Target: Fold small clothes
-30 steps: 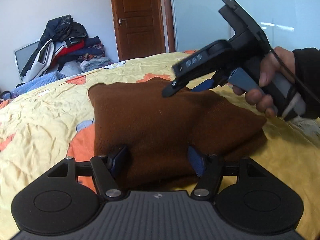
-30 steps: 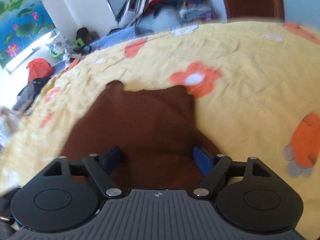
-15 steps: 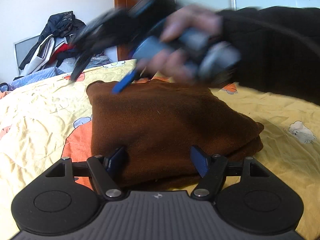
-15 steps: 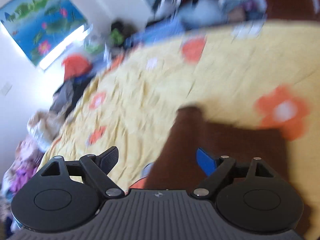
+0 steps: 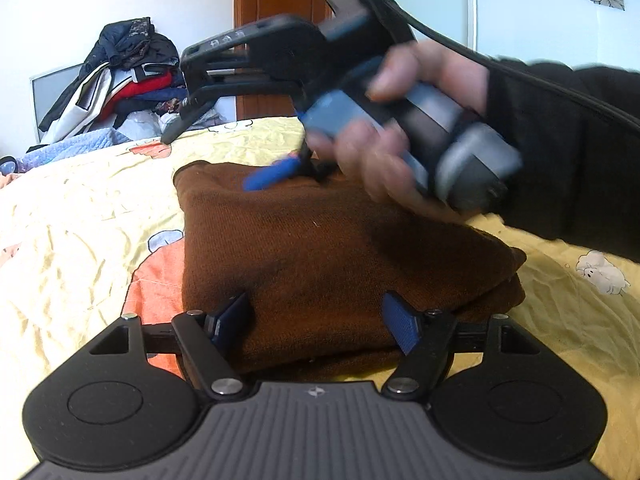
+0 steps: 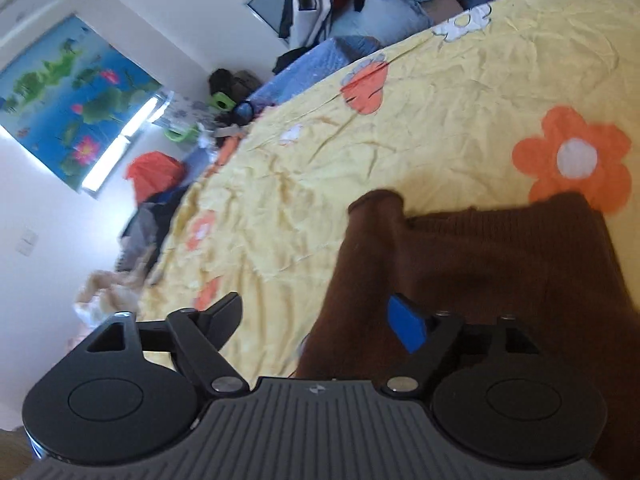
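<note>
The folded brown garment [image 5: 328, 256] was laid on the bed [image 5: 72, 240], with the left tongs [image 5: 316, 320] spread at its near edge and the right tongs [image 6: 316, 320] spread above it.

Both views are bright with soft daylight. In the right wrist view a window [image 6: 120, 148] at the left is blown out white, and the wall around it glares. Shadows are faint; a dim one lies on the brown cloth [image 5: 332, 248] under the right hand [image 5: 400, 132]. That hand and its hand-held gripper [image 5: 216, 144] are smeared with motion blur. The right wrist view is softly blurred throughout. Fisheye bending curves the bed [image 6: 460, 92] edge, and the corners go dark
</note>
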A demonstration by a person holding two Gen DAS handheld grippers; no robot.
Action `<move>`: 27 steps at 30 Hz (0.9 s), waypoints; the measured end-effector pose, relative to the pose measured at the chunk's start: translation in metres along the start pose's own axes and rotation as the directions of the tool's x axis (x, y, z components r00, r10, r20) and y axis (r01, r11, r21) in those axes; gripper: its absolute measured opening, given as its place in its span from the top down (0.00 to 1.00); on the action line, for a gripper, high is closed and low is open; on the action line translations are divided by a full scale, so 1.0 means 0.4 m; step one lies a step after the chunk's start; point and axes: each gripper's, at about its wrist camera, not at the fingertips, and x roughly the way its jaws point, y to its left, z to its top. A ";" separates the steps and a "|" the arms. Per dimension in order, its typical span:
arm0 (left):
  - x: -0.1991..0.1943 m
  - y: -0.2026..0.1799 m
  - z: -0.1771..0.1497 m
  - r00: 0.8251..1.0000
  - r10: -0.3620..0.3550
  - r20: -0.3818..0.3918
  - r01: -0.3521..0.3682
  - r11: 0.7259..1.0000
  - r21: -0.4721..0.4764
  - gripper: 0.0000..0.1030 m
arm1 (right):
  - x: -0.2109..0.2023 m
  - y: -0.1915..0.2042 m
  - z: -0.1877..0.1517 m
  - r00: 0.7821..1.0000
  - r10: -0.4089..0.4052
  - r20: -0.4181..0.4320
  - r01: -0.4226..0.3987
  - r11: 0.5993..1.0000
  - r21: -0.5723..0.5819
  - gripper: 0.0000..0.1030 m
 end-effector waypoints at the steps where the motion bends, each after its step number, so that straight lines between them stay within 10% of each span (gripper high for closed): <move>1: 0.002 -0.002 -0.001 1.000 0.000 0.000 0.000 1.000 0.003 0.27 | 0.015 -0.012 -0.017 0.999 -0.030 -0.014 0.030 1.000 -0.009 0.15; 8: -0.034 -0.009 -0.007 0.998 0.061 0.019 -0.061 0.998 0.001 0.27 | -0.025 0.049 -0.060 0.982 -0.182 0.050 0.187 0.972 -0.145 0.22; 12: -0.064 0.015 -0.026 1.000 0.025 0.005 -0.025 0.996 -0.081 0.27 | -0.123 0.052 -0.119 0.989 -0.123 0.087 0.137 0.974 -0.181 0.01; 18: -0.083 0.064 0.001 1.000 0.024 0.013 -0.021 0.986 -0.167 0.27 | -0.199 -0.007 -0.176 0.976 -0.168 0.135 0.187 0.973 -0.136 0.12; 21: -0.097 0.169 0.000 0.999 -0.037 0.007 0.037 0.916 -0.400 0.27 | -0.311 -0.019 -0.217 0.976 -0.113 0.188 0.131 0.988 -0.085 0.04; 25: -0.046 0.309 -0.036 0.986 -0.162 -0.048 0.084 0.718 -0.691 0.28 | -0.418 -0.097 -0.270 0.955 -0.226 0.193 0.229 0.973 0.007 0.03; 27: -0.025 0.325 -0.039 0.975 -0.222 -0.032 0.128 0.670 -0.731 0.28 | -0.419 -0.134 -0.287 0.954 -0.257 0.155 0.251 0.966 0.053 0.04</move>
